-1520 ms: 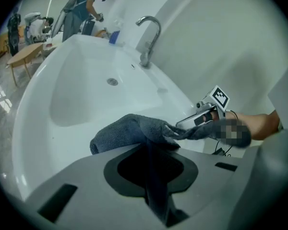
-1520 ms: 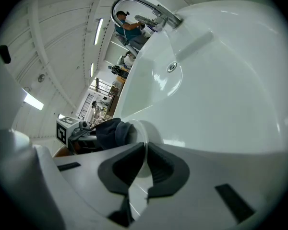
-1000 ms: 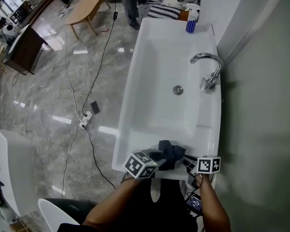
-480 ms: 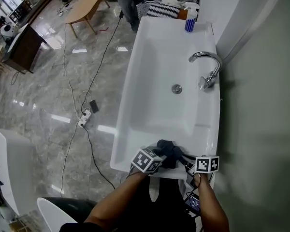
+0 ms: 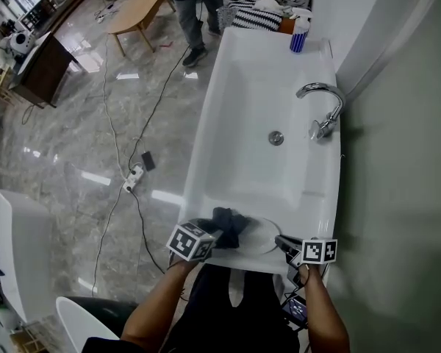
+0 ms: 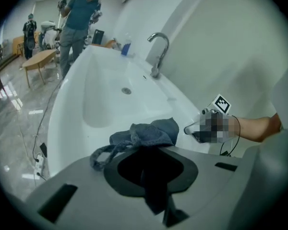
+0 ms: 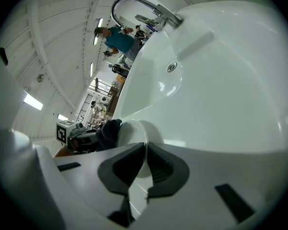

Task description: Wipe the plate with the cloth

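left fingers [image 6: 127, 169] clamp cloth [image 5: 226, 225] on plate's [image 5: 260, 236] left edge; bare plate lies rightward (right fingers [image 7: 121, 170] pinch rim).

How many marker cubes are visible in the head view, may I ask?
2: the left cube at the sink's near-left corner beside the dark cloth, the right cube at its near-right corner beside the white plate.
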Tool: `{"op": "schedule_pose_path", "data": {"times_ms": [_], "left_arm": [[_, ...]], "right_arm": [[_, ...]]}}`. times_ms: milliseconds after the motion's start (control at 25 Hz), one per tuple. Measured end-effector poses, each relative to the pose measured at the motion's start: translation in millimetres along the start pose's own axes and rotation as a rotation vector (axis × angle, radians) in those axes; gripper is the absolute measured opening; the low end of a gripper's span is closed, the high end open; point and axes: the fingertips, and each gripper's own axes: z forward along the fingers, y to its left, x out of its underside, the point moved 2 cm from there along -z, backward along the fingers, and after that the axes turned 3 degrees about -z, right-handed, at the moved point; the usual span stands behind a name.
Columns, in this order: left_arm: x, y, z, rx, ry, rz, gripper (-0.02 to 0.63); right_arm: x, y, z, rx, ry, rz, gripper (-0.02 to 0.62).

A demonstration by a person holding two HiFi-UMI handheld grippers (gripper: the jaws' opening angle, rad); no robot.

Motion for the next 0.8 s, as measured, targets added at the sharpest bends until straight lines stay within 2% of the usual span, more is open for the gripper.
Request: {"op": "schedule_pose_path", "data": {"times_ms": [80, 160, 360, 440, 600, 800], "left_arm": [[-4.7, -2.6, -9.0, -0.005, -0.017, 0.014, 0.04], [-13.8, -20.1, -6.2, 0.024, -0.032, 0.048, 0.04], [-33.8, -107.2, 46.7, 0.222, -0.032, 0.144, 0.04], [-31.5, -125.9, 71.0, 0.262, -0.001, 0.166, 0.04], [-15.5, -116.5, 95.5, 0.247, 0.061, 0.15, 0.04], [-7.0, -81.6, 78.6, 0.179, 0.068, 0.107, 0.04]], "right_arm": [[0.1, 0.6, -0.4, -0.002, 0.0, -0.002, 0.018], [-0.9, 1.2, 0.0, -0.005, -0.003, -0.005, 0.018], [0.0, 1.8, -0.1, -0.009, -0.01, -0.012, 0.018], [0.4, 3.0, -0.2, -0.01, -0.011, -0.017, 0.018], [-0.2, 1.1, -1.2, -0.005, 0.0, -0.029, 0.018], [0.1, -0.9, -2.0, 0.014, 0.004, -0.031, 0.018]]}}
